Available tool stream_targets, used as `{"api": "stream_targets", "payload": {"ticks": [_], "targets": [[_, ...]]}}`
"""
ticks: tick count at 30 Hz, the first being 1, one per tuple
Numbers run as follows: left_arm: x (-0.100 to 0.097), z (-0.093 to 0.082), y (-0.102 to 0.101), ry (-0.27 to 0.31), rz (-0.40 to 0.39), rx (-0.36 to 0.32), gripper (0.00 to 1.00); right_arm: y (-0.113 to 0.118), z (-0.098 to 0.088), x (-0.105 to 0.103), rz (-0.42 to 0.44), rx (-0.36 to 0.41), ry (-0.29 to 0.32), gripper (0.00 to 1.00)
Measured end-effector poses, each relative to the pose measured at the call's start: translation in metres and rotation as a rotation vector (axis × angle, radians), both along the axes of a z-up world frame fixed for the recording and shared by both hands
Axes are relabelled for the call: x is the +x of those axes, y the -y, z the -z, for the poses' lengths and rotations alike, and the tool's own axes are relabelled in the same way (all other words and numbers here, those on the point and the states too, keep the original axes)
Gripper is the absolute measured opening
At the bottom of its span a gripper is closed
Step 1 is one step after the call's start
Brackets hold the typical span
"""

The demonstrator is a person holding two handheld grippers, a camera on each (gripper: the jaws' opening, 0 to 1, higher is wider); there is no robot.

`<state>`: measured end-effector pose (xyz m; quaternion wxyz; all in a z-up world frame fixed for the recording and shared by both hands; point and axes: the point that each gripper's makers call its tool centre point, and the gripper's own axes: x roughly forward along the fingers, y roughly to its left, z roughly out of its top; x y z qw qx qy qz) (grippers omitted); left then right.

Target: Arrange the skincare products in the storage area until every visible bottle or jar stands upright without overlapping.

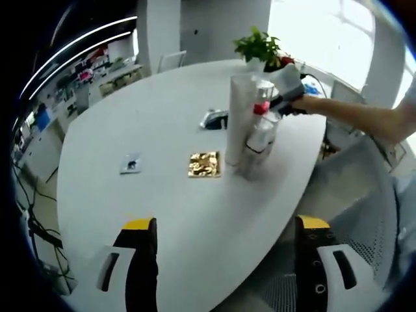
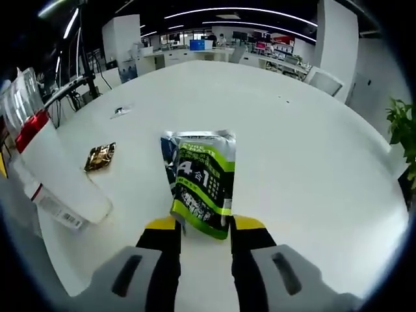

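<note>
The right tool [image 2: 203, 229] pinches the bottom edge of a green pouch [image 2: 201, 182] above the white counter [image 2: 312, 149]. The left tool [image 1: 224, 227] gapes wide, holding nothing, over the near edge; farther on stand a tall tube [image 1: 242, 117] and a red-capped bottle [image 1: 260, 133] by the right edge.

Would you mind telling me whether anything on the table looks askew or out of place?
Yes: the white bottle with the red cap leans tilted rather than upright. The right claw holds a green pouch, and a gold sachet lies loose on the table.
</note>
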<state>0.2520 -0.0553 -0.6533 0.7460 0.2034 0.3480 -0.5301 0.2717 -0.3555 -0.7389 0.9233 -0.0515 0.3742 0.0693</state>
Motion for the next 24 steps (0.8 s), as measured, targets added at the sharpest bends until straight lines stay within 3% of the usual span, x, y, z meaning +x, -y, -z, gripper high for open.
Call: {"api": "stream_targets", "payload": {"ticks": [17,24], "targets": [[0.003,0.000,0.004,-0.010,0.022,0.001,0.80,-0.010,-0.001,0.011,-0.060,-0.031,0.032,0.10],[0.012,-0.001,0.007,0.014,0.054,0.008,0.77,-0.015,-0.001,0.016,-0.129,-0.104,0.042,0.01]]}}
